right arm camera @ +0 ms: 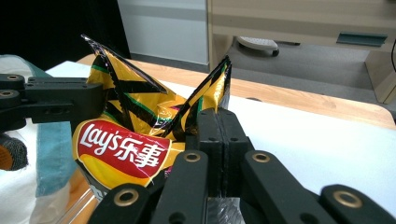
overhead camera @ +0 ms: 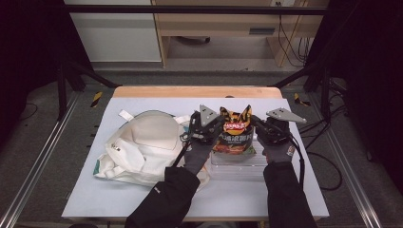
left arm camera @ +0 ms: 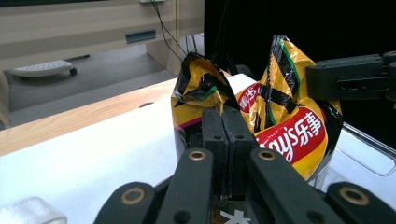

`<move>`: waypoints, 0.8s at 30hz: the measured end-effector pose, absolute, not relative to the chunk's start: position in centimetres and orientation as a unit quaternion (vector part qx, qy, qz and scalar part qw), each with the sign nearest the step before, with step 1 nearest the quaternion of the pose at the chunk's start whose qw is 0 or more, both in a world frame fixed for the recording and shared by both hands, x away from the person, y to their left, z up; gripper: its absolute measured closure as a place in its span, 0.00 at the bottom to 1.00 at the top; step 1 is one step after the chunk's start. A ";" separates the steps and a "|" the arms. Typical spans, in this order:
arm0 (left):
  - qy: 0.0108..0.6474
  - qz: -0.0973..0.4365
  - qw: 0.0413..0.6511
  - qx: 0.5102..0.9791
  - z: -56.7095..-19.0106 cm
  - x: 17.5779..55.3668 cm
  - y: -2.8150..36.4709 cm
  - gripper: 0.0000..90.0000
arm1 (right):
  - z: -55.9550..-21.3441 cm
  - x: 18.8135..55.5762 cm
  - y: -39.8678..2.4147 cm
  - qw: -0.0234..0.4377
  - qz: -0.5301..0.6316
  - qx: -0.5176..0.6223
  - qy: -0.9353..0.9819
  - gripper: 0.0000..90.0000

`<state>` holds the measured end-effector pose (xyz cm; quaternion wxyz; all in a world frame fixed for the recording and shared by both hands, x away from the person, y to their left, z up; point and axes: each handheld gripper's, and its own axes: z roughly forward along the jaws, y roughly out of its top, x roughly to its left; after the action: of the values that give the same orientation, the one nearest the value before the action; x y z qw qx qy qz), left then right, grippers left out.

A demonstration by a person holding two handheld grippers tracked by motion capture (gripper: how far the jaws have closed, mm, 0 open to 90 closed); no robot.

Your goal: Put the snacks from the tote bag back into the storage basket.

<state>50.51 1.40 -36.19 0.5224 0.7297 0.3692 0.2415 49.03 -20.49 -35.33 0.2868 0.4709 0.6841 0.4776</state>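
Observation:
A yellow and black Lay's chip bag (overhead camera: pixel 235 133) stands upright over a clear plastic tray (overhead camera: pixel 237 164) at the table's middle. My left gripper (overhead camera: pixel 218 126) is shut on the bag's top left corner, and my right gripper (overhead camera: pixel 253 122) is shut on its top right corner. In the left gripper view the closed jaws pinch the crumpled corner of the bag (left arm camera: pixel 289 135), with the left gripper (left arm camera: pixel 223 112) just under the fold. The right gripper view shows the right gripper (right arm camera: pixel 217 114) clamped on the other peak of the bag (right arm camera: pixel 126 149). The bag's top edge sags into a V between the two corners.
A white cloth tote bag (overhead camera: pixel 142 147) with a teal lining lies left of the tray, close to my left forearm. The table (overhead camera: pixel 294 190) has a wooden back edge (overhead camera: pixel 190 91). Metal frame rails run along both sides.

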 end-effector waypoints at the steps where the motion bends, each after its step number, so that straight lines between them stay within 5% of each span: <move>1: 0.370 0.241 0.523 0.729 -36.2 50.6 1.4 0.99 | -35.4 49.1 -20.4 0.287 0.477 0.472 0.684 1.00; 13: 0.371 0.247 0.519 0.729 -36.3 50.8 1.7 0.80 | -35.8 49.3 -20.3 0.296 0.475 0.471 0.682 0.88; 24: 0.366 0.229 0.525 0.733 -35.7 50.4 3.8 0.54 | -34.6 48.4 -21.1 0.323 0.508 0.454 0.657 0.57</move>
<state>50.38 3.76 -35.68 0.5253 0.7332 0.3661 0.2290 48.39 -21.07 -34.60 0.3227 0.4542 0.6570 0.5078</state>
